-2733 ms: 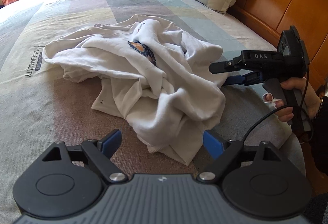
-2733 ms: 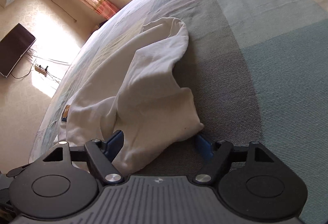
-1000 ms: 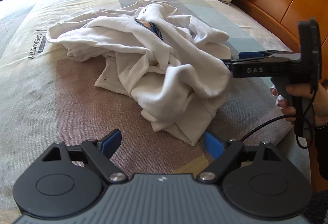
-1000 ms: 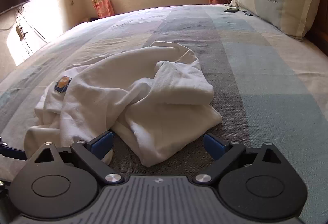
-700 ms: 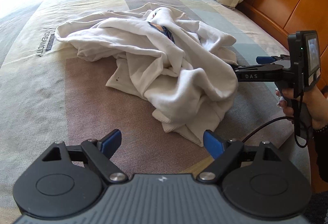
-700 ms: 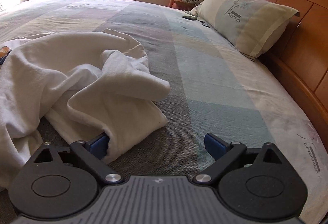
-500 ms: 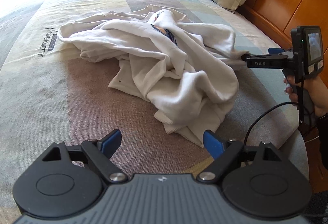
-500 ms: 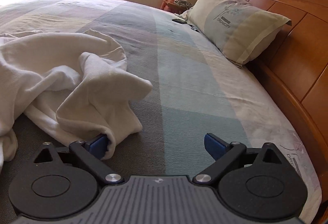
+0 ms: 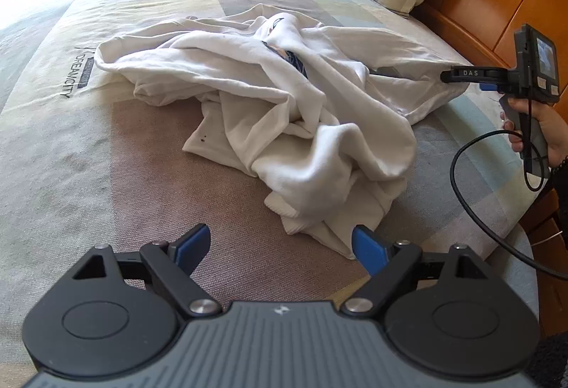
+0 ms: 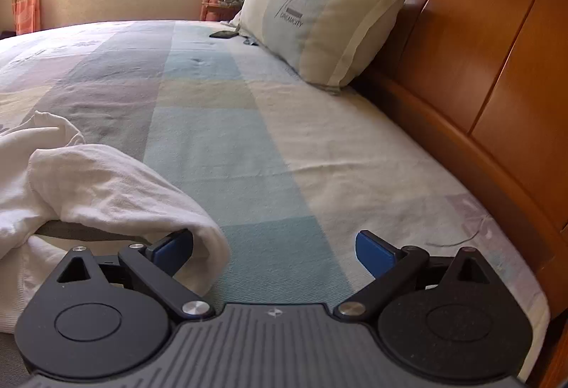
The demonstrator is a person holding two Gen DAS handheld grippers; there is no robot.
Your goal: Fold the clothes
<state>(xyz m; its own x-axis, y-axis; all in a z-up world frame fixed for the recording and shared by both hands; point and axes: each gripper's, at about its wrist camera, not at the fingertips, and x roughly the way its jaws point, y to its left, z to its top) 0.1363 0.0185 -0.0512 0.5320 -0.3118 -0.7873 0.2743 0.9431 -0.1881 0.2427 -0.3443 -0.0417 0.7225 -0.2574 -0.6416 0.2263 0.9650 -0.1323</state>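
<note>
A crumpled white garment [image 9: 284, 111] with a dark printed patch lies heaped in the middle of the bed. My left gripper [image 9: 282, 242] is open just short of the garment's near hem, nothing between its blue pads. My right gripper [image 9: 461, 77], held by a hand [image 9: 543, 128], sits at the garment's right edge, by the headboard side. In the right wrist view the right gripper [image 10: 275, 247] is open, and a fold of the white garment [image 10: 88, 189] drapes over its left fingertip [image 10: 174, 247]. Its right pad stands over bare bedsheet.
A striped bedsheet [image 9: 106, 157] covers the bed. A pillow [image 10: 319, 15] leans on the wooden headboard [image 10: 479, 43]; a small dark object [image 10: 223, 34] lies beside it. A black cable [image 9: 472, 203] hangs from the right gripper near the bed's right edge.
My right gripper has swung away from the heap toward the pillow and headboard, and the cloth now sits only at its left finger. The left gripper's view shifted slightly; both stayed open.
</note>
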